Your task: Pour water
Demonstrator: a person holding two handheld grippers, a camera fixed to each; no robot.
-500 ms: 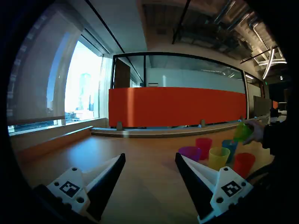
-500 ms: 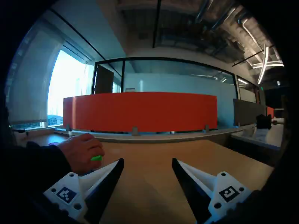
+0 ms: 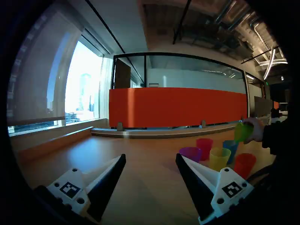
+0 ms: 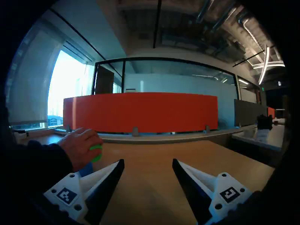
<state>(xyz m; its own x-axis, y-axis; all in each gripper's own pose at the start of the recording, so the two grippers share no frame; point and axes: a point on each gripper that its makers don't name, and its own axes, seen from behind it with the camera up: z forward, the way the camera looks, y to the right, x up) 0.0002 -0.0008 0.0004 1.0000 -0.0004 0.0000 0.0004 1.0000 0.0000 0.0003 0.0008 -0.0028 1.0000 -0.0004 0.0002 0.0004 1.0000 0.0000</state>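
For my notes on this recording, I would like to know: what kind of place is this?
Probably an open-plan office: a long light wooden desk with an orange divider panel, a glass-walled room behind it, and exposed pipes under the ceiling.

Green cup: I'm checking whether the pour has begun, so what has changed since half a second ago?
The hand holding the green cup has raised it slightly, and its grip looks the same. The left gripper and right gripper stay open and in place over the table. The standing cups have not moved.
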